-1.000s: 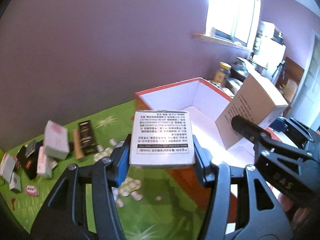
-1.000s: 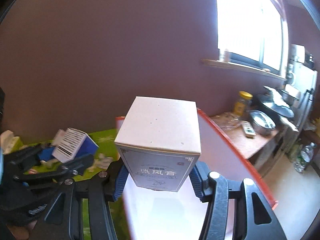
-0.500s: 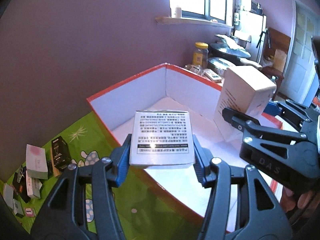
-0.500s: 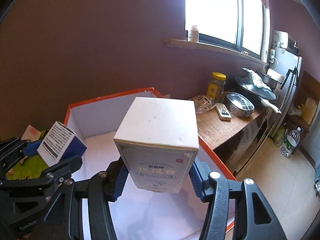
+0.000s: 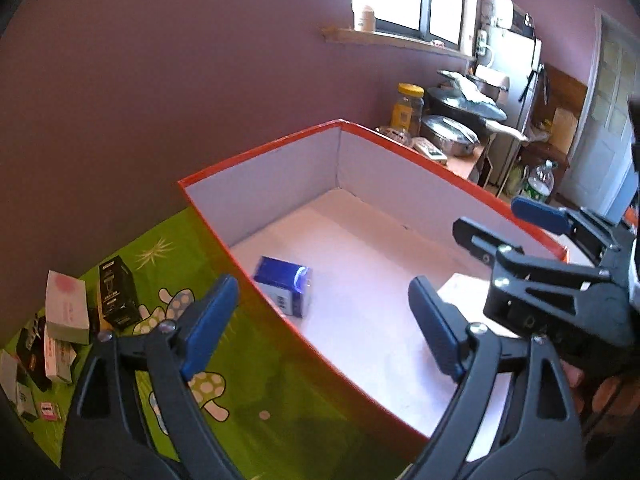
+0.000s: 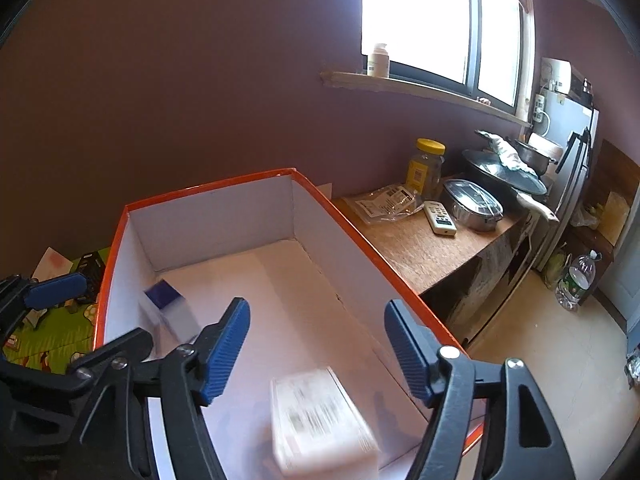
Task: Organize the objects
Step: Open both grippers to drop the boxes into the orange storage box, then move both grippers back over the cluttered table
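Observation:
A big orange box with white inside [image 5: 280,148] [image 6: 208,192] stands on the green mat. My left gripper [image 5: 324,328] is open and empty above its near left wall. A small blue-and-white box [image 5: 286,288] [image 6: 168,306] lies inside by the left wall. My right gripper [image 6: 316,344] is open and empty over the box; it also shows in the left wrist view [image 5: 500,220]. A white printed box [image 6: 320,420] lies blurred on the box floor below it, with its corner in the left wrist view [image 5: 460,290].
Several small cartons [image 5: 68,312] and a black carton [image 5: 116,296] lie on the green mat [image 5: 240,400] left of the box. A wooden counter [image 6: 420,248] on the right holds a jar [image 6: 426,168], a remote [image 6: 440,212] and pans. A water bottle [image 6: 576,280] stands on the floor.
Both grippers have opened and let go of their boxes, which now lie inside the orange box. Both grippers have moved further over the box.

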